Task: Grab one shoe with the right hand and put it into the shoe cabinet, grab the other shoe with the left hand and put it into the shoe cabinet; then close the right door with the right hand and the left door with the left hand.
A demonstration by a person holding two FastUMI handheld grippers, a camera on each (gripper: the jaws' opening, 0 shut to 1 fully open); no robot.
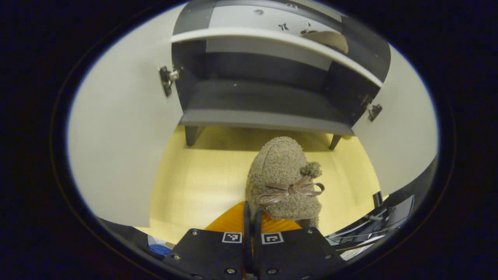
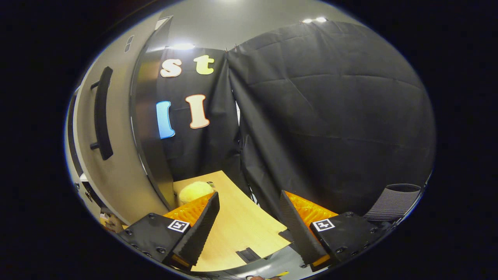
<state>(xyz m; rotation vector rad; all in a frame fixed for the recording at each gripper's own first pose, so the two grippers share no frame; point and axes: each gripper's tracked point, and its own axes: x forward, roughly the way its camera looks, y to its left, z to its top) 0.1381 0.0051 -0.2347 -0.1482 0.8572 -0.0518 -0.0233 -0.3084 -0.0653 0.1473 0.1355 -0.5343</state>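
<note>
In the left gripper view the left tongs [image 1: 252,217] are closed almost completely, their fingers pinching the heel edge of a fuzzy brown slipper [image 1: 283,177] with a ribbon bow and a small pompom. The slipper hangs in front of the shoe cabinet [image 1: 272,93], toe pointing towards the opening, above the pale wooden surface [image 1: 202,182] and not yet inside. Both doors stand wide open: the left door [image 1: 124,147] swings out on one side and the right door [image 1: 404,136] on the other, each with its hinge showing.

On the upper shelf [image 1: 280,39] of the cabinet, towards its right end, lies a brown fuzzy shape that I judge to be the other slipper [image 1: 328,39], already stowed. That would mean the right hand's shoe is done. The lower shelf [image 1: 268,103] is bare.

In the right gripper view the right tongs [image 2: 249,217] are spread wide and hold nothing. They point past the outer face of a door with a dark bar handle [image 2: 102,112] towards the black booth cloth [image 2: 330,116]; a pale yellow fluffy object [image 2: 193,191] sits on the surface near the foot of that door, and I cannot tell what it is.

So the task looks roughly a third to half done: one shoe in, the second gripped and near the opening. Left to do are setting this slipper on a shelf, letting it go, then shutting the right door and the left door.
</note>
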